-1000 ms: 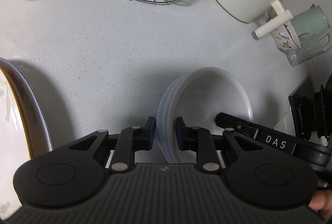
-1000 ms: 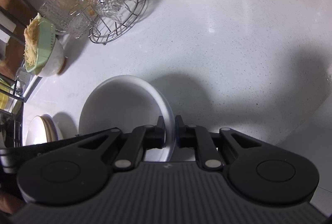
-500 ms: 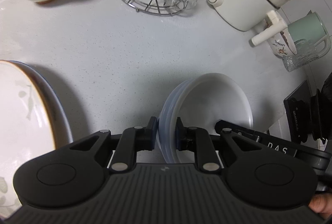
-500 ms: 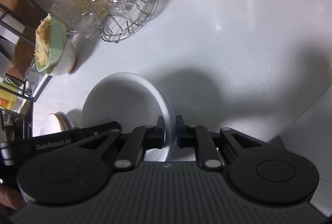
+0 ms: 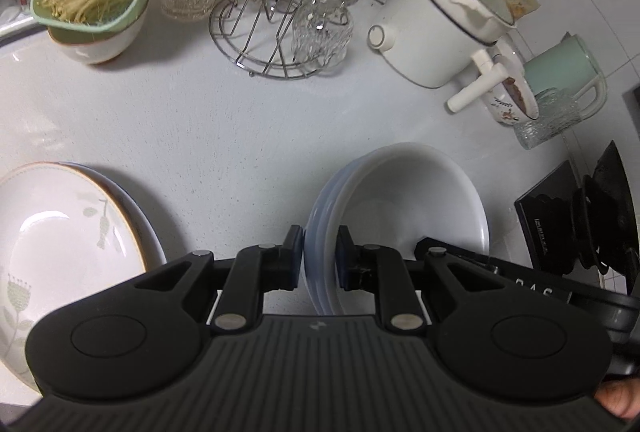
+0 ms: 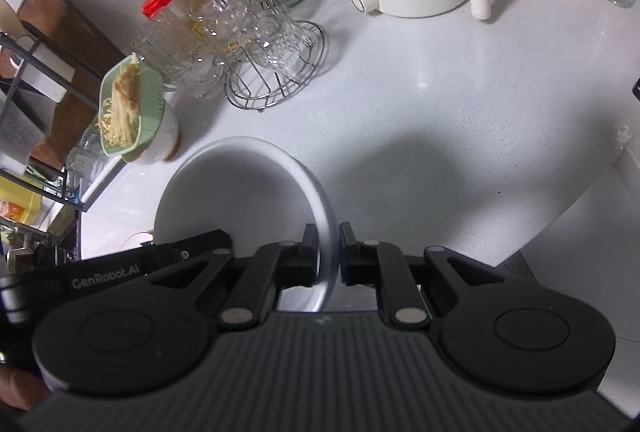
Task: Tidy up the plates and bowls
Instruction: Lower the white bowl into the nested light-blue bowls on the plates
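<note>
Your L gripper (image 5: 319,257) clamped on bowls (image 5: 404,208) at near-left rim; stack edge sits between pads, three rims showing. Your R gripper (image 6: 328,252) clamped on opposite rim of same bowls (image 6: 240,192), rim edge-on between pads. Bowls held above counter (image 5: 224,136), shadow beneath, in front of wire rack (image 5: 272,44). Plates (image 5: 68,232) left of bowls, well apart.
</note>
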Available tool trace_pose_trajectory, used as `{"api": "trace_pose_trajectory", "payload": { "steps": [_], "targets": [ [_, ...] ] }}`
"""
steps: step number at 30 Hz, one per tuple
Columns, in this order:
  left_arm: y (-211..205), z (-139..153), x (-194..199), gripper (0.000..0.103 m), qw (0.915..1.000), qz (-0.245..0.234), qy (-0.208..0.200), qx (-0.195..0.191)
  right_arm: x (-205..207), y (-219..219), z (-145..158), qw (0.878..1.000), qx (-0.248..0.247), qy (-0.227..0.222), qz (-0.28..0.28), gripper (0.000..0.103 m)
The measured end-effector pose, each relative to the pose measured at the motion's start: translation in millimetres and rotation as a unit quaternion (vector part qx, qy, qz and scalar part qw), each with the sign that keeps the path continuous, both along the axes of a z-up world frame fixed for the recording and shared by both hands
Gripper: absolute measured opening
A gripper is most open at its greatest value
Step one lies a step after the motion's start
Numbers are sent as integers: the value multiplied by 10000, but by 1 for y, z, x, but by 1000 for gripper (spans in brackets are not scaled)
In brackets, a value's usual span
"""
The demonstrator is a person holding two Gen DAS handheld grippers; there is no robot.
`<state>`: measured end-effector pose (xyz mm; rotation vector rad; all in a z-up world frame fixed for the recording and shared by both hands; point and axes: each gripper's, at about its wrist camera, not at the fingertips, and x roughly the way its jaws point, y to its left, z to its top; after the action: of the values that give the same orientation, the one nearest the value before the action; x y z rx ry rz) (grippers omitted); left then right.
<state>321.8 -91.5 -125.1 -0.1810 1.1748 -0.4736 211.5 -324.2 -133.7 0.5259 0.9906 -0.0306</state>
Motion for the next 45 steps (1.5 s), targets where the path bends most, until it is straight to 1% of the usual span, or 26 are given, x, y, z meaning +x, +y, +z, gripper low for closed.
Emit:
{"api": "trace_pose_trajectory", "payload": {
  "steps": [4,7,12,15,17,19,24,25,27,32,38,45],
  "targets": [
    [13,11,-6,20,10000,-34,-55,-37,-2,8,12,10000,-45,-74,0,13],
    [27,13,-10,20,9999,78,-65,-96,-2,19,20,9998,-99,-133,81,13],
    [55,19,-14,20,9993,322,-126,-112,1,42,23,9995,-106,-167,253,13],
    [74,23,-18,20,9984,508,-226,-91,4,59,26,9987,-106,-221,442,13],
    [88,25,-19,20,9973,654,-316,-141,7,71,29,9971,-161,-300,673,13],
    [101,24,-20,20,9959,842,-300,-168,12,82,30,9958,-155,-329,842,14],
    [124,14,-27,20,9929,1142,-317,-134,24,106,27,9911,-213,-296,1284,14],
    [128,10,-29,20,9920,1225,-262,-153,26,109,25,9902,-216,-276,1353,14],
    [136,2,-33,20,9893,1439,-162,-204,29,116,21,9886,-244,-193,1475,14],
    [151,-11,-41,21,9834,1809,-114,-116,34,132,5,9851,-131,22,1715,15],
    [178,-27,-39,21,9763,2163,77,-81,48,157,-11,9788,-109,309,2022,15],
    [203,-39,-32,21,9693,2456,104,72,66,188,-24,9691,-154,370,2434,15]
  ]
}}
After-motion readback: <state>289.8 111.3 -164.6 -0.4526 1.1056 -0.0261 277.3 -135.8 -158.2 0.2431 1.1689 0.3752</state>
